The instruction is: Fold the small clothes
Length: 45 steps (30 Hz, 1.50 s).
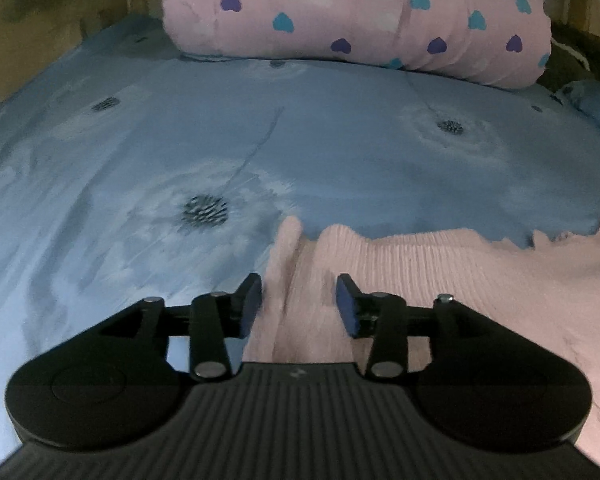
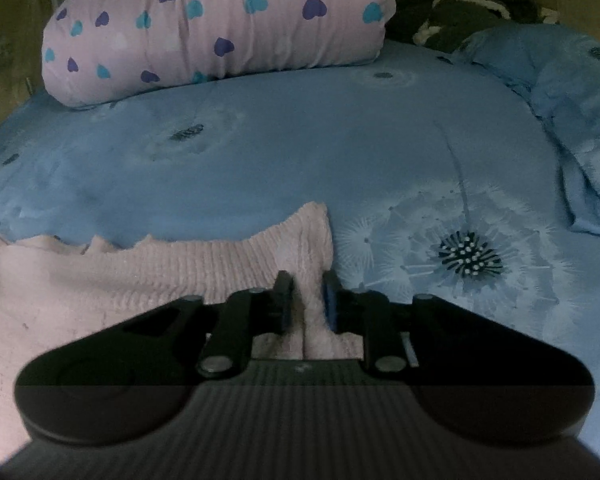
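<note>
A pale pink ribbed knit garment [image 1: 440, 280] lies flat on the blue bedsheet [image 1: 340, 160], its scalloped top edge facing away. My left gripper [image 1: 300, 306] hovers over the garment's left strap with its jaws well apart, and the cloth lies loose beneath the gap. In the right wrist view the same pink garment [image 2: 140, 280] fills the lower left. My right gripper [image 2: 307, 304] sits over its right strap. Its jaws stand a narrow gap apart, and a ridge of pink cloth shows in the gap without being visibly pinched.
A rolled pink quilt with blue and purple hearts [image 1: 360, 16] lies across the far side of the bed, also seen as the quilt [image 2: 220, 28]. A rumpled blue pillowcase [image 2: 572, 100] and dark cloth [image 2: 460, 16] sit at the far right. A wall borders the bed's left.
</note>
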Available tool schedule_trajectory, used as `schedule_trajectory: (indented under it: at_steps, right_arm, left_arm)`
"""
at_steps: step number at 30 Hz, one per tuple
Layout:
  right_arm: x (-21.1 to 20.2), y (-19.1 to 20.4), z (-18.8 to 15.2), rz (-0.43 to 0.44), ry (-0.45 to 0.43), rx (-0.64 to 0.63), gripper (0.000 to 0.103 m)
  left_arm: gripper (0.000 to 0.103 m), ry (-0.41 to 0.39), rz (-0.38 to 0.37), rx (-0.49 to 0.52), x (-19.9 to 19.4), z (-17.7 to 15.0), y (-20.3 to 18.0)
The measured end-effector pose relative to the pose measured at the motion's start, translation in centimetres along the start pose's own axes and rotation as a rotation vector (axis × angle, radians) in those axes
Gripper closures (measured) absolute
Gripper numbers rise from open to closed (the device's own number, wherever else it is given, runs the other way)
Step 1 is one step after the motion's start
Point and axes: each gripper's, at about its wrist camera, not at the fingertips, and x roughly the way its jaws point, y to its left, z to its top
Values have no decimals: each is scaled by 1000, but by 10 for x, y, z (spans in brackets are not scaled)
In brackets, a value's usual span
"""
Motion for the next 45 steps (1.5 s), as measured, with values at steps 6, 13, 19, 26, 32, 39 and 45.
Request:
schedule_trajectory:
  at_steps: [6,13,19,26,32,39,45]
  right_arm:
    - [-28,29,7,13,-68,-58,56]
    - [-17,89,0,249,59,-169,55]
    - [29,111,-11,140,96,-184,57]
    - [31,100,8,61,15,-15,55]
    - [-42,67,-8,100,-41,62,55]
    - [-110,22,-66,77,-52,195,55]
    - [-103,-4,-94,5,-9,261,55]
  left_arm:
    - [48,32,-9,-9,-53,-26,-5]
    - [48,84,-27,-79,-75,-62,-9]
    - [48,65,-82,-103,-75,-68,-3]
    - [45,82,-114,-100,-71,-70,7]
    - [43,94,-124,-101,-75,-69,7]
    - [40,95,-127,-67,-81,-72,3]
    - [35,109,-131,-53,-78,-74,6]
